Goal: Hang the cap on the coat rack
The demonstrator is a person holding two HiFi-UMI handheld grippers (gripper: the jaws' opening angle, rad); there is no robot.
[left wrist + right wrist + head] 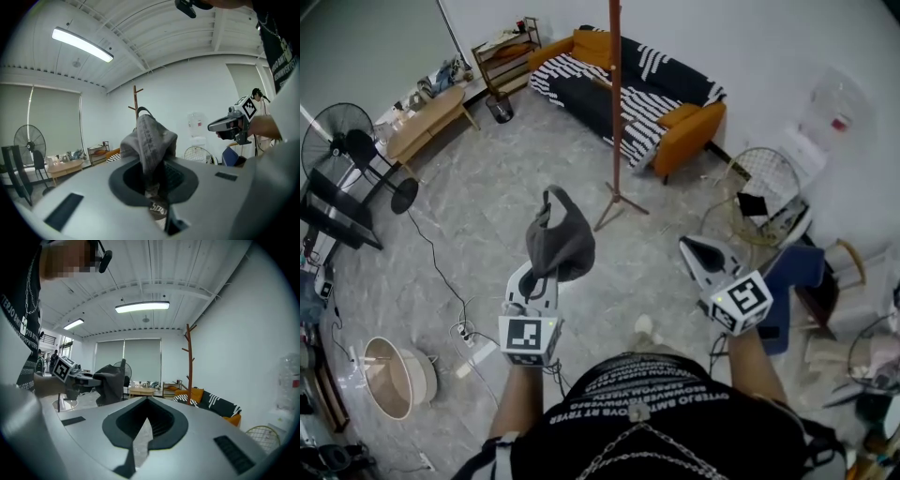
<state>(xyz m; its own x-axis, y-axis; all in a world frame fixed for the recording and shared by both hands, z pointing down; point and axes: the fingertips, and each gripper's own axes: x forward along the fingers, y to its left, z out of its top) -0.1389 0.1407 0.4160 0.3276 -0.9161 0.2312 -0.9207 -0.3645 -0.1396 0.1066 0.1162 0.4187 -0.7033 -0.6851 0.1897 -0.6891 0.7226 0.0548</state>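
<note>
A person in a black printed top stands on a grey marbled floor (487,216) with a hand-held gripper in each hand. The left hand-held gripper (547,277) pinches a crumpled dark grey fabric cap (560,239) between its pads; the cap stands up out of the jaws in a rumpled peak, held in the air in front of the person. The right hand-held gripper (688,246) is level with it and well apart to the right, its jaws pressed together to a point with nothing between them. Ahead, well apart from the cap, rises the slim reddish-brown wooden coat rack (616,103) on splayed legs, with no cap on it in any view. It stands just in front of an orange sofa with a black-and-white striped cover (581,75) along the white wall.
</note>
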